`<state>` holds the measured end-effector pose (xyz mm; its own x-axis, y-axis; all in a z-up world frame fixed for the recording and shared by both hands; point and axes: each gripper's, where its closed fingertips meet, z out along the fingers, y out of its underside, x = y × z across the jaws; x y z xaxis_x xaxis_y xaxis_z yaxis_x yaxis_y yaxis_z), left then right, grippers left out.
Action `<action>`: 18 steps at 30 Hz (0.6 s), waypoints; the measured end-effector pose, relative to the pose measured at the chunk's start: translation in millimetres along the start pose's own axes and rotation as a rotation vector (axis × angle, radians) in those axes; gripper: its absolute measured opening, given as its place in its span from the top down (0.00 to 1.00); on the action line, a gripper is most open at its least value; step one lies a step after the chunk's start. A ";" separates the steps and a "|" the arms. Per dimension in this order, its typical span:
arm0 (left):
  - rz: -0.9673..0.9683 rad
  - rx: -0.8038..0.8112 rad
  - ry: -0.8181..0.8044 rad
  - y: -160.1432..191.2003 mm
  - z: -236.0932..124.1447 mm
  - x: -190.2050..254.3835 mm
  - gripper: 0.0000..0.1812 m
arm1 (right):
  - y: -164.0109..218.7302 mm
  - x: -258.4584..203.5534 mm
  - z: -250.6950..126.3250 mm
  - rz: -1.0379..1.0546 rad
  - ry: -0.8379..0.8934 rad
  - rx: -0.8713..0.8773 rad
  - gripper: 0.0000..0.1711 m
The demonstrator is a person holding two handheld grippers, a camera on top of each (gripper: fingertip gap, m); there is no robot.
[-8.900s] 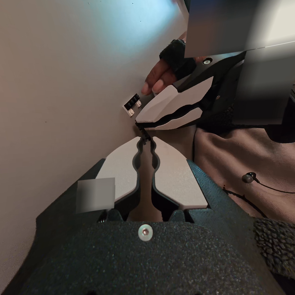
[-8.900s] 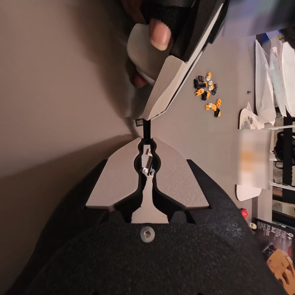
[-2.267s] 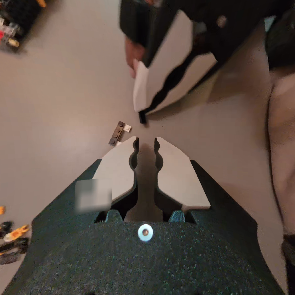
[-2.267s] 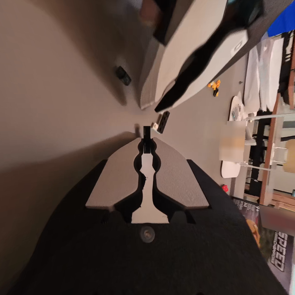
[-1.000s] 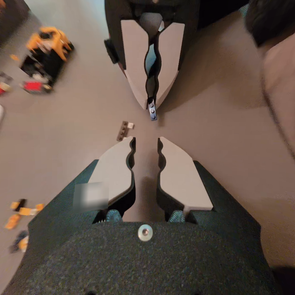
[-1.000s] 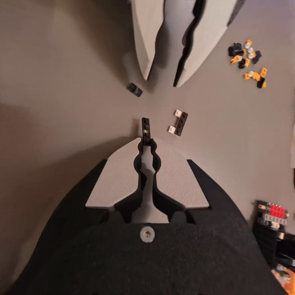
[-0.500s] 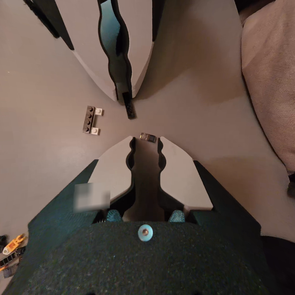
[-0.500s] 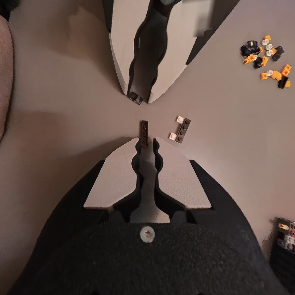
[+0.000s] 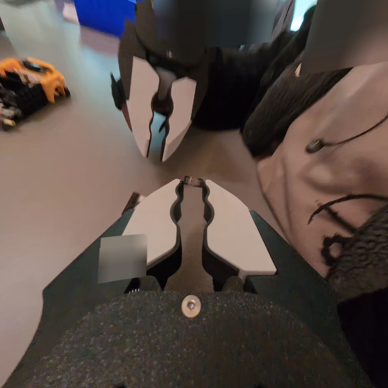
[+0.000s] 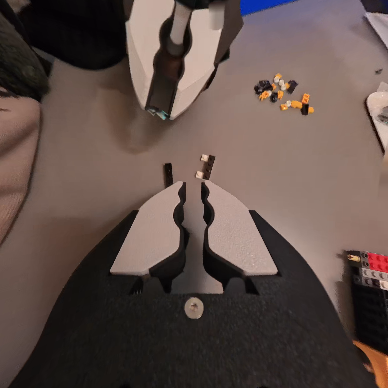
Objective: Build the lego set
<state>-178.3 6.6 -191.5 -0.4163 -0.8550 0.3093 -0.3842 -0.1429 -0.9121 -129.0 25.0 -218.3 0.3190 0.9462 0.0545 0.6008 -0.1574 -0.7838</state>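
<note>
Piece (image 9: 191, 181) (blurred, smoky) between left fingers (image 9: 168, 201)

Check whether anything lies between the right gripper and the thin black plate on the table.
Nothing visible does. The thin black plate lies flat on bare grey table, just ahead and left of the open right gripper. The black-and-white assembly sits off to the other side, apart from it.

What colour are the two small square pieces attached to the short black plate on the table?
White, clearest in the right wrist view.
</note>
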 end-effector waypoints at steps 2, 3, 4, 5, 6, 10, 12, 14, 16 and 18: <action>-0.038 0.084 0.025 -12.4 -2.1 0.2 0.91 | -8.0 -4.2 -5.0 0.014 -0.029 0.056 0.92; -0.049 0.103 0.029 -15.2 -1.7 -0.6 0.91 | -10.5 -6.2 -6.6 0.011 -0.036 0.065 0.92; -0.055 0.105 0.022 -15.7 0.0 -2.6 0.91 | -11.5 -7.4 -7.5 0.003 -0.035 0.063 0.92; -0.052 0.086 0.001 -13.6 3.1 -6.0 0.91 | -11.0 -8.8 -7.6 -0.009 -0.035 0.055 0.92; -0.038 0.045 -0.036 -8.8 7.4 -10.5 0.91 | -9.4 -9.7 -7.4 -0.018 -0.033 0.042 0.92; 0.097 -0.239 -0.280 16.7 24.2 -33.4 0.91 | 0.9 -10.6 -5.1 -0.020 -0.040 -0.011 0.93; 0.175 -0.368 -0.364 25.7 32.5 -34.9 0.91 | 5.3 -10.6 -2.9 -0.015 -0.046 -0.033 0.93; 0.241 -0.477 -0.442 34.2 36.6 -36.6 0.91 | 10.5 -10.7 -0.1 -0.013 -0.047 -0.059 0.94; 0.285 -0.541 -0.501 38.8 35.9 -38.9 0.91 | 14.8 -12.2 2.9 -0.017 -0.053 -0.079 0.94; 0.279 -0.548 -0.526 38.7 36.4 -39.3 0.91 | 18.0 -13.3 5.7 -0.019 -0.056 -0.098 0.94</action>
<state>-146.9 16.5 -248.7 -0.1668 -0.9651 -0.2019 -0.7292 0.2586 -0.6336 -126.6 11.2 -236.6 0.2670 0.9632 0.0313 0.6756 -0.1639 -0.7189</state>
